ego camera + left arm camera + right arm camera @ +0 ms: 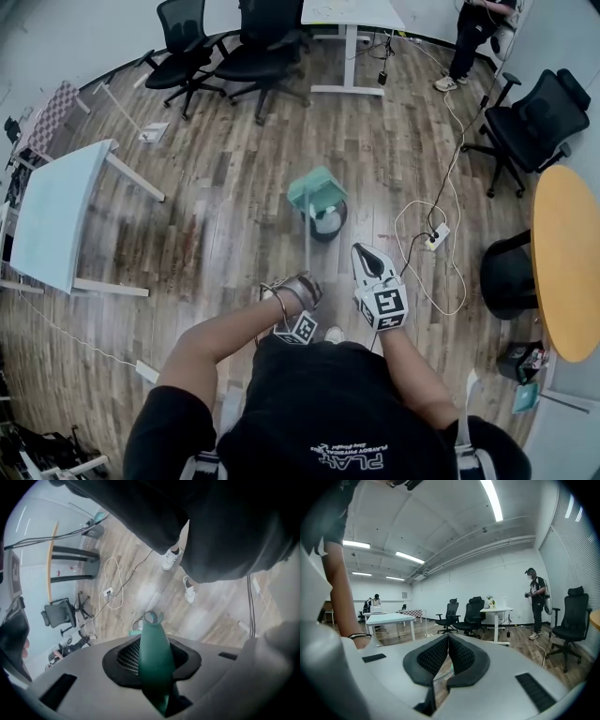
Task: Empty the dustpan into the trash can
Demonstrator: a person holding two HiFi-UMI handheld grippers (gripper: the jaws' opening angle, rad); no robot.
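In the head view a teal dustpan (317, 190) hangs tilted over a small dark trash can (328, 225) with pale rubbish inside, standing on the wood floor. Its thin pole (307, 248) runs back to my left gripper (302, 289), which is shut on the green handle (153, 658). In the left gripper view that handle fills the gap between the black pads (126, 654). My right gripper (362, 251) hovers just right of the pole, pointing forward and nearly level. Its jaws meet at the tips (448, 637) with nothing between them.
A white power strip with looping cable (433, 239) lies right of the can. A black bin (506, 272) and a round wooden table (567, 262) stand at the right, a pale table (56, 216) at the left. Office chairs (258, 52) and a standing person (473, 37) are farther off.
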